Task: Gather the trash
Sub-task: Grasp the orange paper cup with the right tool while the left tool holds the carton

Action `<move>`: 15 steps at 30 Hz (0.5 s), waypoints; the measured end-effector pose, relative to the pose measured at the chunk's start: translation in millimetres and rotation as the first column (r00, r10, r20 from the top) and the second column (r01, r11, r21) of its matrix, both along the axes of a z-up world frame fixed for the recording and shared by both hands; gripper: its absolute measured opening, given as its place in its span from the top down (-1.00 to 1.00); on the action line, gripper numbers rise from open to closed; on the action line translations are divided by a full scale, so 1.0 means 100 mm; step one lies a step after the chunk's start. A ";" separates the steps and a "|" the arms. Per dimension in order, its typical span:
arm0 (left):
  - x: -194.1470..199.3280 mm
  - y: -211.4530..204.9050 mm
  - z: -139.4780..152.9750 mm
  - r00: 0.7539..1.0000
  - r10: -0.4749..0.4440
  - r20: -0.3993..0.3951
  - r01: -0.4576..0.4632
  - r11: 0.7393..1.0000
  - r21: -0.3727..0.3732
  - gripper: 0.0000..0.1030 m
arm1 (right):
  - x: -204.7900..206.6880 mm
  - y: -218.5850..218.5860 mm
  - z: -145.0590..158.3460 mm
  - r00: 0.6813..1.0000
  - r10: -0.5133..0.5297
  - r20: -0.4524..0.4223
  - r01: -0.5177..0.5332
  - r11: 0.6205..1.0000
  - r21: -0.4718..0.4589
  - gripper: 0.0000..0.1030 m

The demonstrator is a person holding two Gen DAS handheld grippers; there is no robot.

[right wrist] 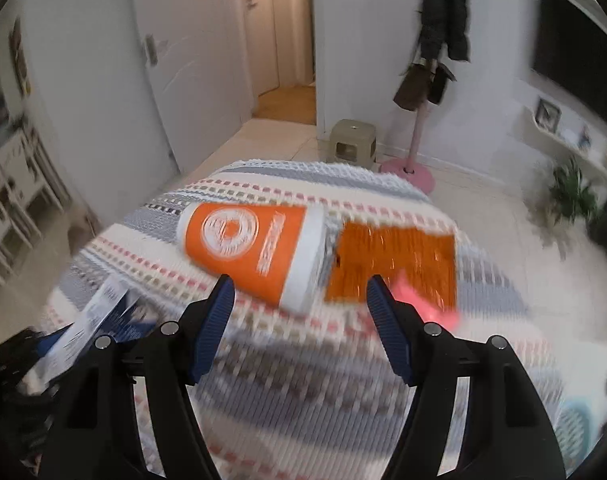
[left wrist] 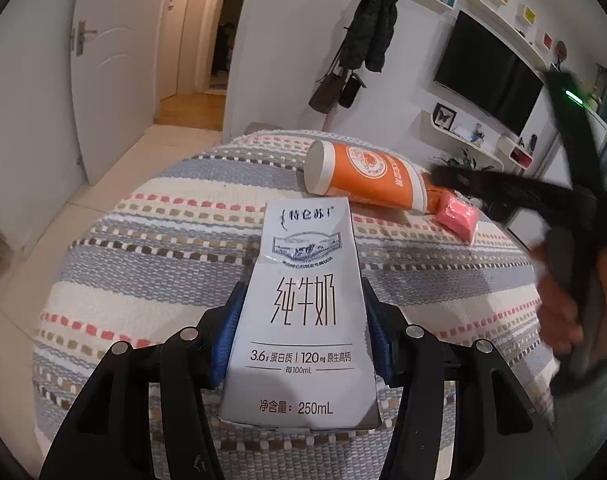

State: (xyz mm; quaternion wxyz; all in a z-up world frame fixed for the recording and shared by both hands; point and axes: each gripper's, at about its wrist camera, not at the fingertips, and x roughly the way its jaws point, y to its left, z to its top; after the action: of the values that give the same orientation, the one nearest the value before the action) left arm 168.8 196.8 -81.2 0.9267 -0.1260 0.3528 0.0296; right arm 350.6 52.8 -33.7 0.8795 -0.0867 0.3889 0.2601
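My left gripper [left wrist: 301,300] is shut on a white 250 mL milk carton [left wrist: 303,308], held above the striped blanket [left wrist: 143,264]. An orange paper cup [left wrist: 363,174] lies on its side further back, with a pink packet [left wrist: 457,214] to its right. My right gripper [right wrist: 299,292] is open and empty, just short of the orange cup [right wrist: 255,246]. An orange wrapper [right wrist: 395,262] and the pink packet [right wrist: 411,292] lie to the right of the cup. The carton shows blurred at the left of the right wrist view [right wrist: 91,326]. The right gripper shows blurred in the left wrist view [left wrist: 503,188].
The striped blanket [right wrist: 303,400] covers a raised surface that drops off to a tiled floor. A small stool [right wrist: 351,140], a pink coat stand [right wrist: 411,160] and a plant [right wrist: 571,192] stand beyond it. A door [left wrist: 103,72] and a TV [left wrist: 491,72] are on the walls.
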 end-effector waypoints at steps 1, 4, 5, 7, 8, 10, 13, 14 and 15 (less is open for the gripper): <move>-0.01 0.00 0.01 1.000 0.006 0.004 -0.006 1.000 0.006 -0.01 | 0.11 0.06 0.00 1.000 -0.024 -0.003 0.024 0.999 -0.029 -0.26; -0.05 0.06 0.00 1.000 0.022 0.014 -0.023 1.000 0.011 -0.01 | 0.29 0.10 -0.06 0.998 -0.037 -0.054 0.037 0.999 -0.006 -0.26; -0.05 0.09 -0.01 0.999 0.031 0.018 -0.031 0.999 0.017 -0.01 | 0.35 0.10 -0.09 0.996 -0.037 -0.086 0.039 0.999 0.022 -0.26; -0.07 0.08 -0.03 0.999 0.037 0.023 -0.038 0.998 0.040 -0.01 | 0.43 0.06 -0.20 0.985 -0.035 -0.170 0.051 0.995 0.089 -0.26; -0.07 0.07 -0.04 0.999 0.034 0.024 -0.036 0.998 0.046 -0.01 | 0.45 0.04 -0.24 0.978 -0.028 -0.207 0.054 0.991 0.121 -0.26; -0.08 0.03 -0.04 0.999 0.034 0.027 -0.036 0.997 0.062 -0.01 | 0.45 0.01 -0.32 0.962 -0.003 -0.274 0.056 0.981 0.185 -0.26; -0.09 0.04 -0.05 0.999 0.032 0.030 -0.034 0.998 0.059 -0.01 | 0.31 0.06 -0.33 0.960 0.042 -0.276 0.018 0.978 0.210 -0.26; -0.08 0.08 -0.04 0.999 0.035 0.031 -0.036 0.998 0.050 -0.01 | 0.24 0.09 -0.30 0.964 0.054 -0.262 0.002 0.979 0.206 -0.26; -0.05 0.08 -0.04 0.999 0.038 0.031 -0.040 0.998 0.046 -0.01 | 0.20 0.12 -0.28 0.964 0.071 -0.258 -0.015 0.977 0.212 -0.26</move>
State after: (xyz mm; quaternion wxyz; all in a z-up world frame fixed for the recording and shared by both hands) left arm 164.1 204.6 -85.4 0.9339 -0.1115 0.3354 0.0541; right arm 370.6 64.5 -62.0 0.8182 0.0327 0.4711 0.3279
